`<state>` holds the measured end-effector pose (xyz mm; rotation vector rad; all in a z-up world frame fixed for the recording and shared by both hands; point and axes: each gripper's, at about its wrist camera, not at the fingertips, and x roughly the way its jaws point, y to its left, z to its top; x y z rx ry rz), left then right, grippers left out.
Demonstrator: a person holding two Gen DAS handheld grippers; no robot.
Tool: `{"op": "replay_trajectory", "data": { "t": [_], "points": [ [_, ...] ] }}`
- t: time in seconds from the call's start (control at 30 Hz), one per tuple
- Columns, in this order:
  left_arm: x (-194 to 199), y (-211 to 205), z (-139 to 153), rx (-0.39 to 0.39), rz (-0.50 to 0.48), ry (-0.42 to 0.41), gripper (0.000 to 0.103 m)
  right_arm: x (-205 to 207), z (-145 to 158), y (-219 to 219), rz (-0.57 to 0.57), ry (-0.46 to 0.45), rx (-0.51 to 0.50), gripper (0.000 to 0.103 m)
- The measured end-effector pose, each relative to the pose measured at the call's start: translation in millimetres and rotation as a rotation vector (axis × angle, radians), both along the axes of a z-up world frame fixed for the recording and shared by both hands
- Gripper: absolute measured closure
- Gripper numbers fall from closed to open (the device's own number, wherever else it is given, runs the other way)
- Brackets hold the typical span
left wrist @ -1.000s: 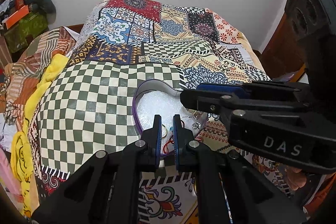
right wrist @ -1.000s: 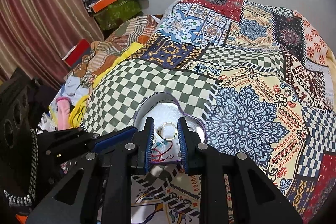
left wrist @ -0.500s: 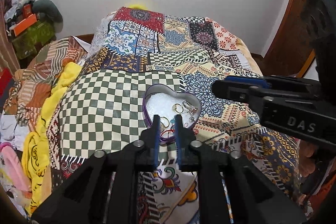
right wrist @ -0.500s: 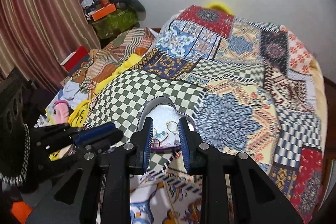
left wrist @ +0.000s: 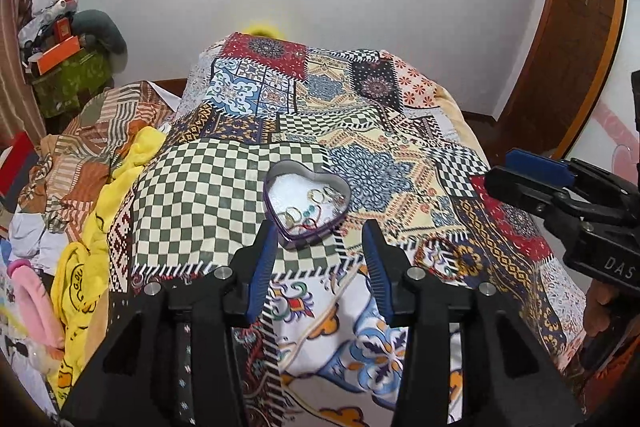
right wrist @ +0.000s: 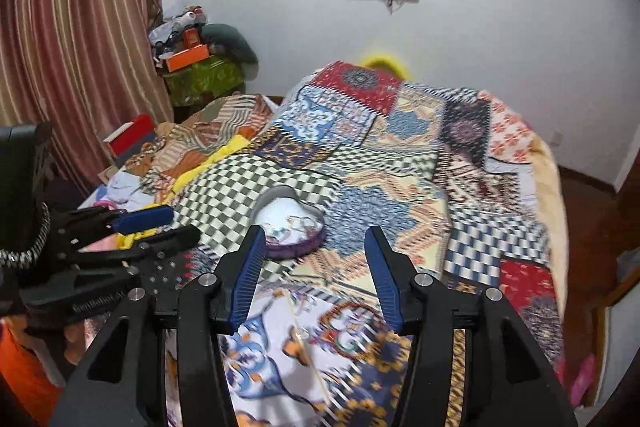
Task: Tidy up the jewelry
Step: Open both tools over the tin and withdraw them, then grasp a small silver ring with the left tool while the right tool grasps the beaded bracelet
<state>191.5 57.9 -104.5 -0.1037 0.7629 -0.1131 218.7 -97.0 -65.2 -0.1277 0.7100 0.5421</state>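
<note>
The left hand-held gripper (left wrist: pixel 320 247) hangs over the bed with its blue-padded jaws spread and nothing between them — they have just been opening. The right hand-held gripper (right wrist: pixel 316 251) is the same: jaws parted, just opened, empty. Just beyond both sets of tips sits the heart-shaped tin (left wrist: pixel 307 205), purple-walled, on the green-checked part of the patchwork bedspread (left wrist: pixel 208 195). Inside it, on white lining, lie several rings (left wrist: pixel 294 215) and a tangle of thin red thread — touching neither gripper.
</note>
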Motion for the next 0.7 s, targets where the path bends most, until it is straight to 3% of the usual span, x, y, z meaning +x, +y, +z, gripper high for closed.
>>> {"op": "replay_trajectory", "data": {
  "t": [0.27, 0.7],
  "points": [
    [-15, -20, -6, 0.020, -0.033, 0.015, 0.060, -8, -11, -27, -0.034, 0.015, -0.023, 0.055],
    [-4, -69, -53, 0.046, -0.141, 0.127, 0.060, -11, -57, -59, -0.037, 0.125, -0.040, 0.055]
  ]
}}
